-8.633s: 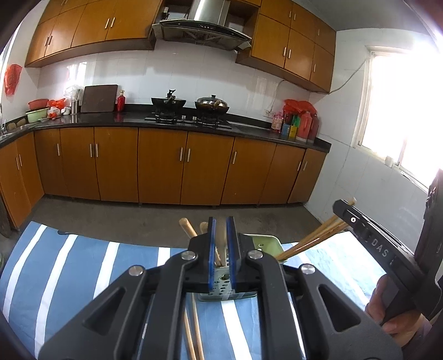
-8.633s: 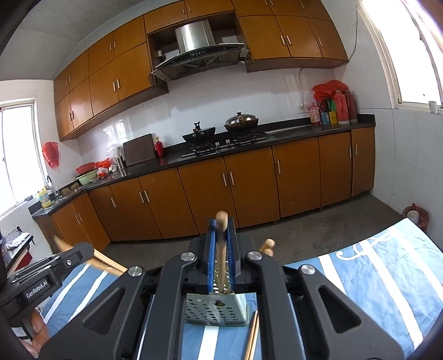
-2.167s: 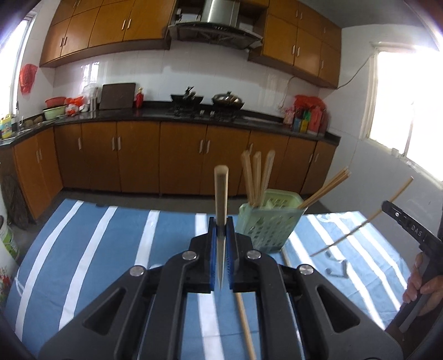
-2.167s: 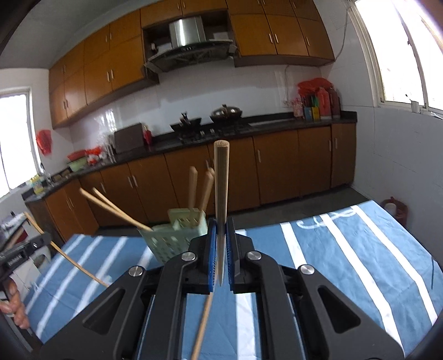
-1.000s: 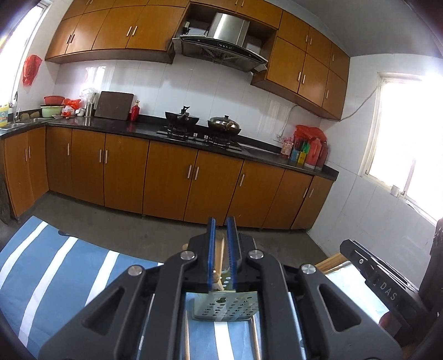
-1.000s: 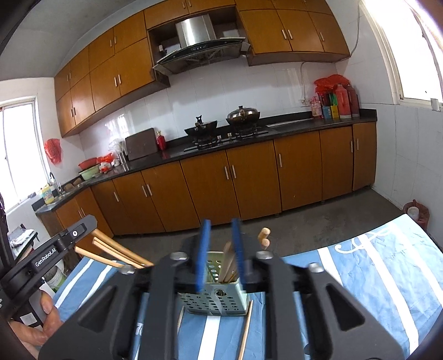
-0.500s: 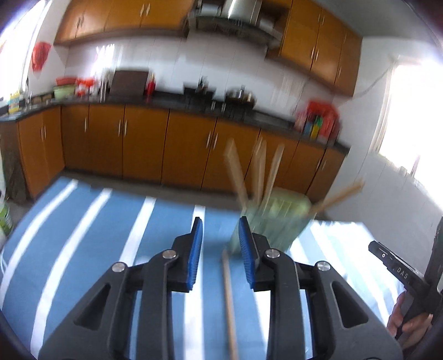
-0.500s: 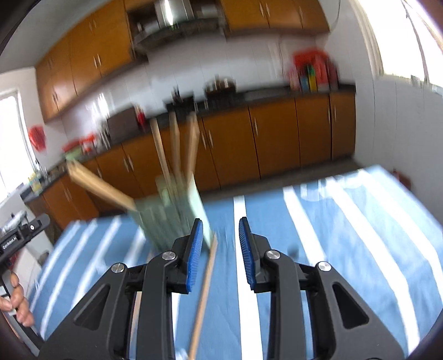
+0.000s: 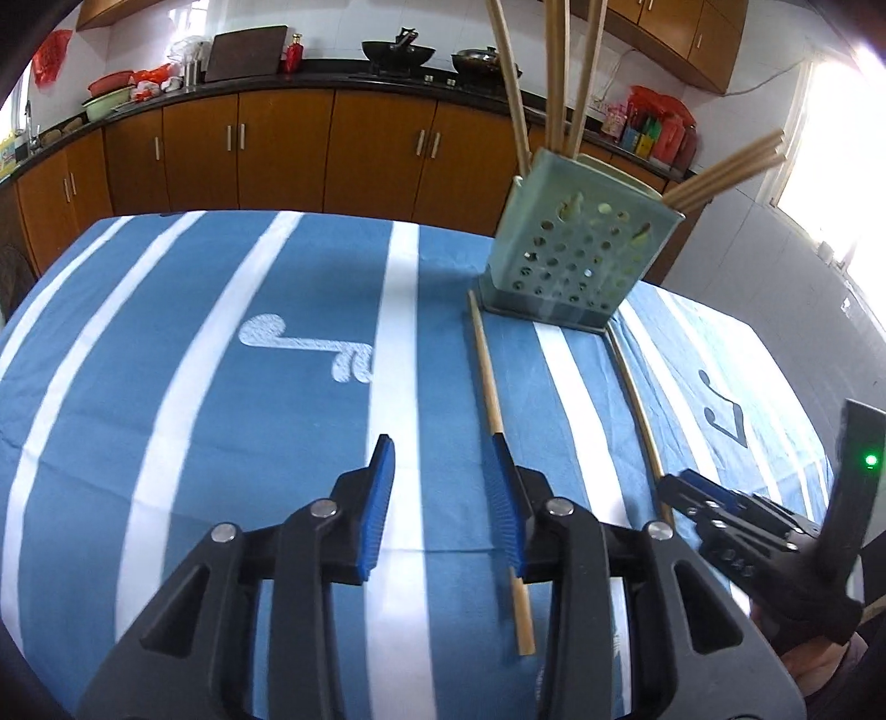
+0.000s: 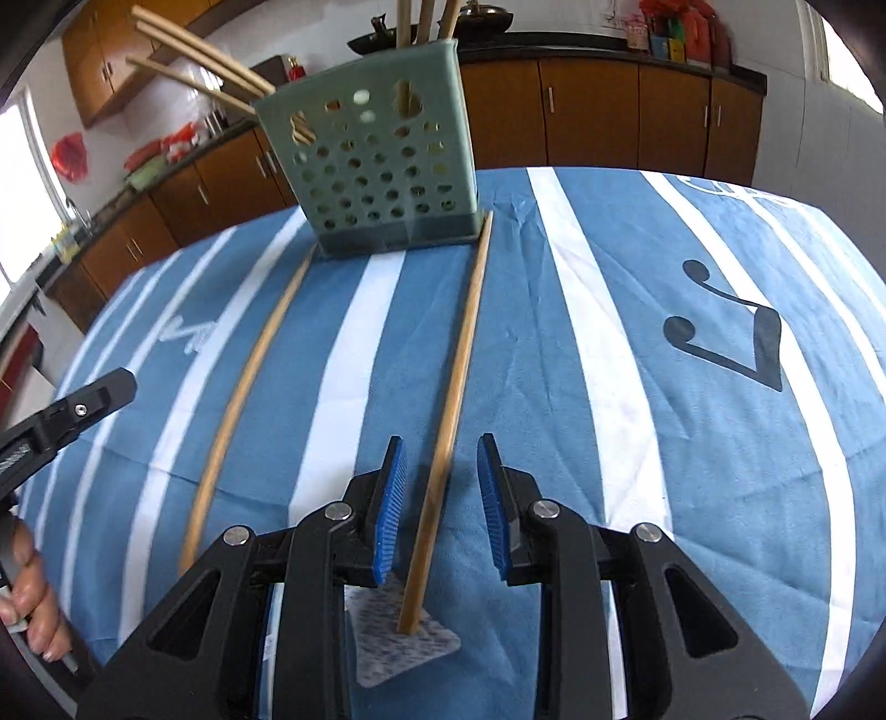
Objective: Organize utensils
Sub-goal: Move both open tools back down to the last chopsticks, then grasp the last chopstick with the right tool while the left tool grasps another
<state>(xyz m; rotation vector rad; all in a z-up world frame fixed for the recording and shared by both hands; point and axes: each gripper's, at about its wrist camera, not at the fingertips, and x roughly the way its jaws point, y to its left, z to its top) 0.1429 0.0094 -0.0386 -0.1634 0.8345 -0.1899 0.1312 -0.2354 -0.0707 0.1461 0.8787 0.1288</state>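
Left gripper [image 9: 443,487], bottom centre of left wrist view: jaws have just been opening, now well apart, nothing between the pads. Its right blue pad [image 9: 505,501] sits right at the left chopstick [image 9: 494,410], which passes beside or under that finger; can't tell if they touch. The stick lies flat on the blue striped tablecloth [image 9: 166,343]. Its near end pokes out below the finger at lower centre; its far end stops at the left base corner of the green holder [image 9: 576,260] in the upper right.

Right gripper [image 10: 442,493], bottom centre of right wrist view: jaws part open, straddling the right chopstick [image 10: 459,354]. Gap visible on both sides, pads not pressing, nothing gripped. That stick's near end rests on a small white patch [image 10: 404,642] on the cloth, between the fingers. It runs up the frame to the holder's right base corner.

In the right wrist view the left chopstick shows as a curved line at centre left, with the left gripper's tip at the left edge and a person's fingers [image 10: 25,587] at lower left.

Holder stands upright on the cloth, top centre of that view, perforated wall facing the camera. Several chopsticks [image 9: 559,72] stand in it; three lean out to one side.

Behind: brown cabinets [image 9: 277,149], dark counter with pots [image 9: 398,52].
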